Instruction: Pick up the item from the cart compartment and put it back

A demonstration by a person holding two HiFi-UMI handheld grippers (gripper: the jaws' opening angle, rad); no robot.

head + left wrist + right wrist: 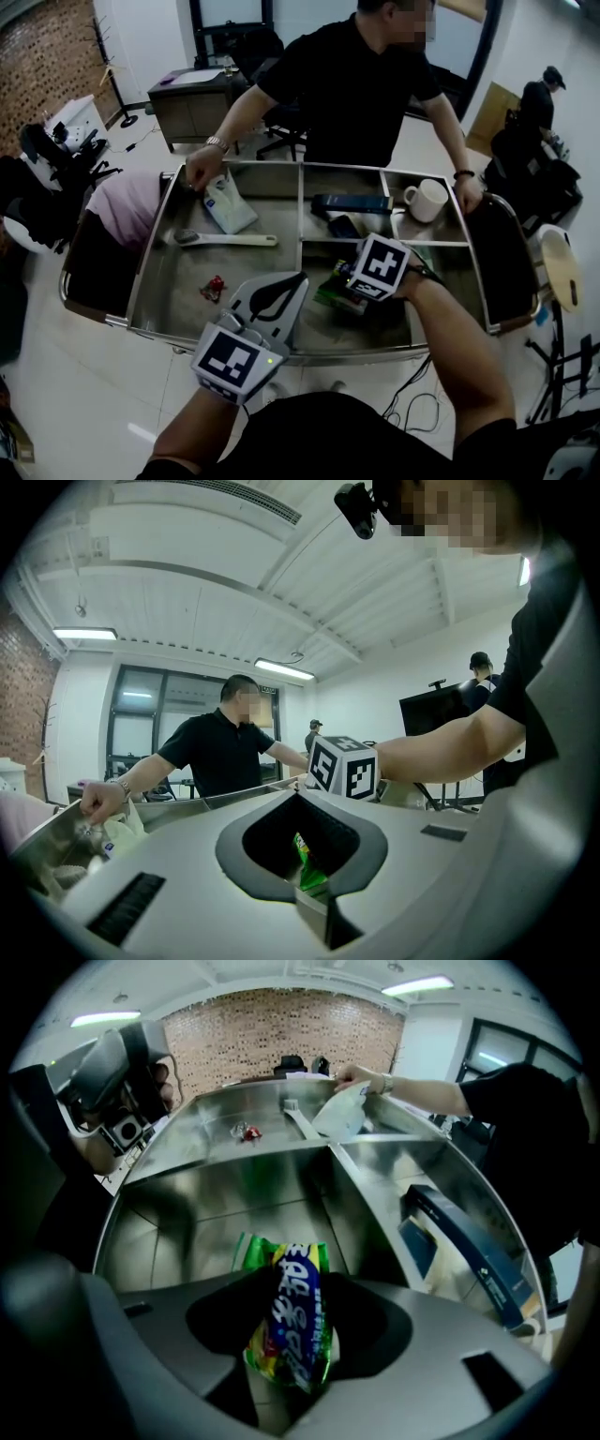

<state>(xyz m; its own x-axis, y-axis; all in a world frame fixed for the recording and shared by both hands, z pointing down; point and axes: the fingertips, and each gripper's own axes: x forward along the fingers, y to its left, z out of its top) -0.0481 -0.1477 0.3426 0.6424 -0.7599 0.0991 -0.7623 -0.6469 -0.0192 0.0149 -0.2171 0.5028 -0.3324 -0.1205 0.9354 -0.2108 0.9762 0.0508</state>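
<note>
A green and blue snack packet (291,1316) stands crumpled between the jaws of my right gripper (286,1354), which press on its lower end. In the head view this gripper (345,286) reaches into the cart's near right compartment, and the packet (328,296) shows under its marker cube. My left gripper (298,279) hovers over the front of the big left compartment with its tips together and nothing in them. In the left gripper view the left gripper (314,897) points toward the packet (305,860).
The steel cart (309,354) has dividers. A white pouch (228,204) under another person's hand, a white spoon (225,240) and a small red wrapper (213,288) lie in the left bay. A dark blue box (352,202) and a white mug (429,199) sit at the back.
</note>
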